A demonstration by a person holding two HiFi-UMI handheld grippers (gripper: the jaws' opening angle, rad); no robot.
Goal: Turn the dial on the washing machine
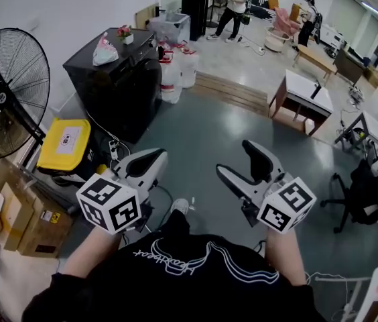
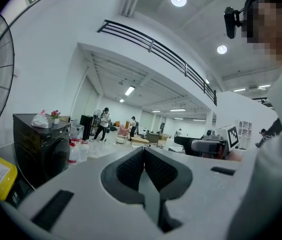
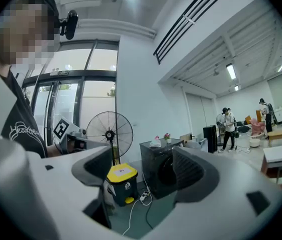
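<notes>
The black washing machine [image 1: 118,86] stands against the white wall a few steps ahead, with a plastic bag and a small flower pot on top. It also shows in the left gripper view [image 2: 38,149] and the right gripper view [image 3: 163,166]. Its dial is too small to make out. My left gripper [image 1: 142,166] is held at waist height, jaws shut with nothing between them [image 2: 144,159]. My right gripper [image 1: 246,170] is beside it, open and empty, pointing toward the machine [image 3: 141,169]. Both are well short of the machine.
A large standing fan [image 1: 5,102] is at the left. A yellow-lidded bin [image 1: 65,143] and a power strip [image 1: 113,149] sit beside the machine, cardboard boxes [image 1: 15,213] nearer me. A desk [image 1: 303,99] and office chair [image 1: 363,193] stand at right. People [image 1: 232,5] are far back.
</notes>
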